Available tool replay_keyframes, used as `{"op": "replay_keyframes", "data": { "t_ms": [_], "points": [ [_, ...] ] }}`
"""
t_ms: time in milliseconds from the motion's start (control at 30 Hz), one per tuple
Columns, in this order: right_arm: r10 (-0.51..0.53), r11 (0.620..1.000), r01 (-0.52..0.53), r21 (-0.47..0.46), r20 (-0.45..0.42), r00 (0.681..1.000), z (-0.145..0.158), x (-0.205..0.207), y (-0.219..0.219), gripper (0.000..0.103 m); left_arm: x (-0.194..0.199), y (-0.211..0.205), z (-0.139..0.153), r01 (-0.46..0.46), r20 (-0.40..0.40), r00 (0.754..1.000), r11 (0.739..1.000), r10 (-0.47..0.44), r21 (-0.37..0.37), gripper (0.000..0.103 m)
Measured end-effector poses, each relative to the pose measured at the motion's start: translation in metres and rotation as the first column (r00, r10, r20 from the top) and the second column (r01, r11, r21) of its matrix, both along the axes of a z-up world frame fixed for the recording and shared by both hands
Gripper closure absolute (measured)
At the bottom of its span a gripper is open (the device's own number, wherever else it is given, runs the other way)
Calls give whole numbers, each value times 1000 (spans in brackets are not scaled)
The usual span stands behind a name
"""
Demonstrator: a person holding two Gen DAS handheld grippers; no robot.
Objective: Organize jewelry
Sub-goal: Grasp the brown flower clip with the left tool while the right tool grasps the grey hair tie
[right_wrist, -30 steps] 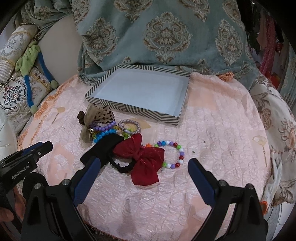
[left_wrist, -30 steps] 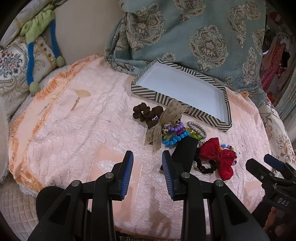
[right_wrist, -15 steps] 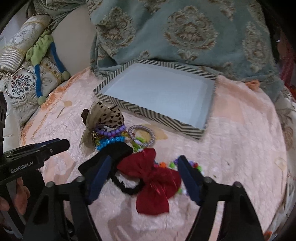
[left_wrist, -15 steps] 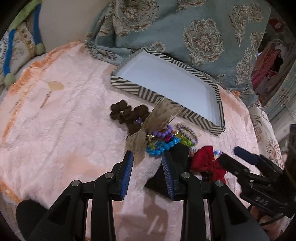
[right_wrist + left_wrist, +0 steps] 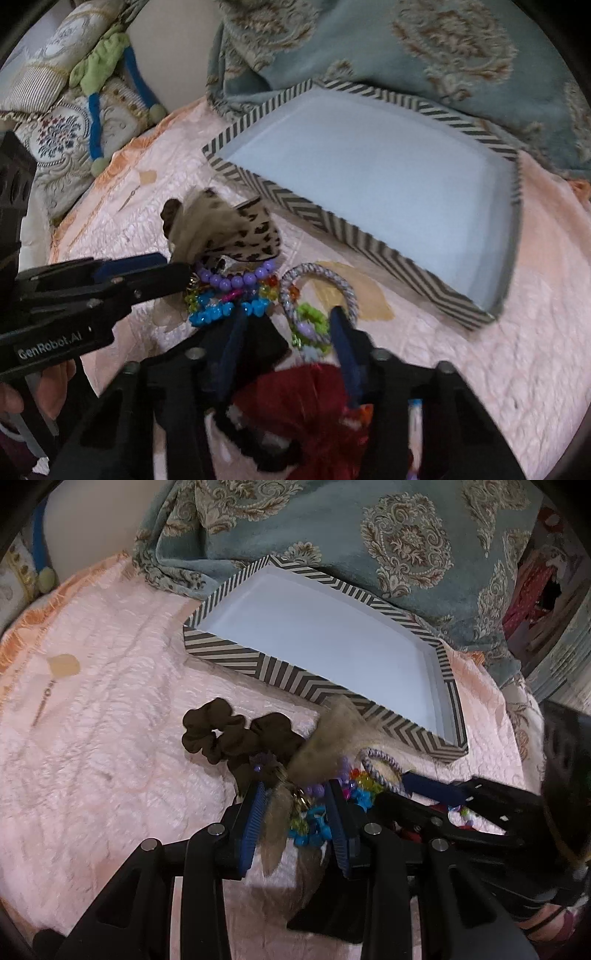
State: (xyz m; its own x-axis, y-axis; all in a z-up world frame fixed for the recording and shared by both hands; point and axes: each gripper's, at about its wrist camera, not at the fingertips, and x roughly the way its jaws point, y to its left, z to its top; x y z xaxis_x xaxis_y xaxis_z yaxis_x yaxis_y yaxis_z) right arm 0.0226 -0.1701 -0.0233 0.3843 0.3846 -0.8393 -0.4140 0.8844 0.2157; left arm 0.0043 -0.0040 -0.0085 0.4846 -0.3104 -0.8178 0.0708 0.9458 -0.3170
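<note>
Having been brought down beside the striped tray, the left gripper is spread around the leopard bow and beads; the right gripper is narrowed around the red bow, neither yet clenched

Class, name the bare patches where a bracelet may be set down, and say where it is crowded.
Free: the striped tray's white floor, and pink cloth right of the tray's near corner. Crowded: beaded bracelets, leopard bow and red bow between both hand-held grippers.
</note>
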Motion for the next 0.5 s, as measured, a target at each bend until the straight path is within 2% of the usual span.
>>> {"op": "replay_keyframes", "data": {
  "t_ms": [33, 100, 133, 167, 233, 400, 500],
  "points": [
    [0, 1000, 0, 12, -12, 1000, -3, 3, -1, 86, 3, 1, -3, 0, -10, 1000, 1000, 0, -13, 87],
    [1, 999, 0, 46, -22, 1000, -6, 7, -4, 92, 8, 3, -8, -4, -29, 1000, 999, 3, -36, 97],
    [1, 998, 0, 55, -21, 1000, -6, 8, -5, 95, 9, 4, -9, -5, -34, 999, 999, 4, -38, 98],
    [-3, 998, 4, 66, -10, 1000, -4, 6, -7, 95, 10, 4, -10, -7, -30, 1000, 999, 6, -34, 103],
    [-12, 996, 11, 90, 19, 1000, 4, 3, -11, 96, 8, 6, -8, -6, -21, 1000, 1000, 5, -20, 103],
    [-45, 983, 35, 181, 52, 998, 29, -6, -25, 96, 3, 17, 6, -20, 11, 1000, 999, 20, -37, 103],
    [-56, 979, 39, 202, 77, 995, 45, -10, -32, 96, 0, 26, 18, -37, 37, 999, 998, 39, -51, 103]
  ]
}}
